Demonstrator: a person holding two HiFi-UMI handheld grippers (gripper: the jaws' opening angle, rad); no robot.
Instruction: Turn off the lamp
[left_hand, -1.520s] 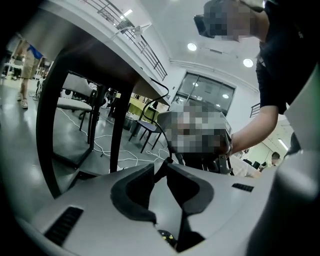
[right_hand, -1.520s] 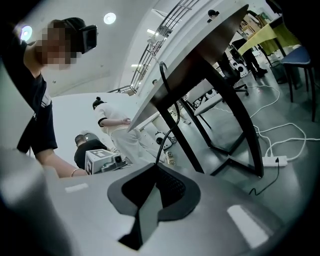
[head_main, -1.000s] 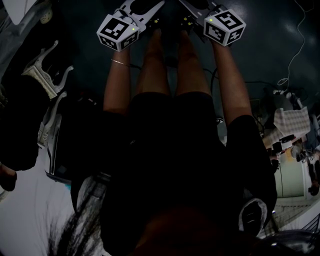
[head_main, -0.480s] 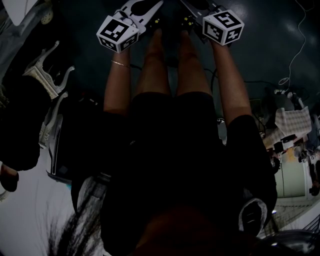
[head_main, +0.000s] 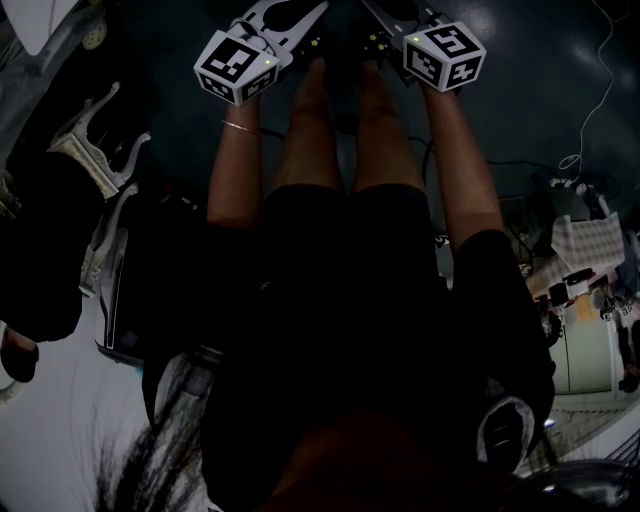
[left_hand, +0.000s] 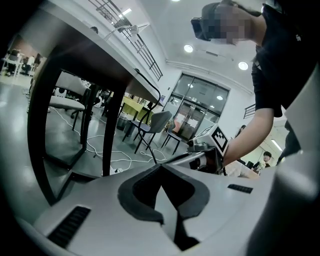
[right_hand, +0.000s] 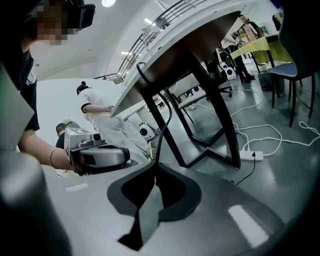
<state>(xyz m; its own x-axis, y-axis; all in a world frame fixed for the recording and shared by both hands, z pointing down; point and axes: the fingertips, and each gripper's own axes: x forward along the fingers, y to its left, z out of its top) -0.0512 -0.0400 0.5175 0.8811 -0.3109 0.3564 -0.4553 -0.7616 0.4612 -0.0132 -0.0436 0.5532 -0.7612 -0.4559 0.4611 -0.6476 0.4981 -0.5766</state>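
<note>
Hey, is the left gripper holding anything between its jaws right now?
No, the left gripper has its jaws closed tip to tip, with nothing caught between them.

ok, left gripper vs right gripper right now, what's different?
Left gripper: claw shut, nothing seen in it. Right gripper: claw shut too, but a black cord drops from the table straight to its tip; pinched or just passing behind, cannot tell. A thin bracelet shows just behind the left gripper; none shows behind the right gripper. Shared: white bodies, shut claws, tips converging.
</note>
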